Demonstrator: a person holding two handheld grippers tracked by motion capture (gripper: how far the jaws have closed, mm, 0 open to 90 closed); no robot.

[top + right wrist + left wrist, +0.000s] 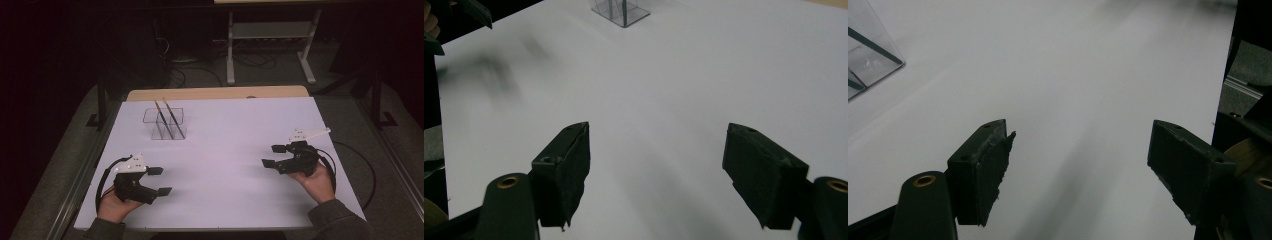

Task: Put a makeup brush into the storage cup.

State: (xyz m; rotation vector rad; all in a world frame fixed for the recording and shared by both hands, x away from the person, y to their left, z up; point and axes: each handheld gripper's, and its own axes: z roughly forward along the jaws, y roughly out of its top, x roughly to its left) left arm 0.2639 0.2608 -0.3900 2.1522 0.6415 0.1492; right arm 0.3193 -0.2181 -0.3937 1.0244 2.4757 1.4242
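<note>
High view: left claw [161,181] and right claw [274,156] rest near the front of the white worktop [235,130], jaws spread wide, both empty. Farther back left, a clear two-compartment holder [165,124] carries two leaning chopsticks [169,118]. Best approach: come in slow, close on one stick above the rim, lift straight.

A white surface [225,145] with a pale wood far edge carries a clear, colourless holder [164,123] containing two brown sticks [166,118] with dark tips. The left hand-held gripper [160,181] and right hand-held gripper [273,155] are black, each topped by a light grey plate. Dark grey floor surrounds them.
</note>
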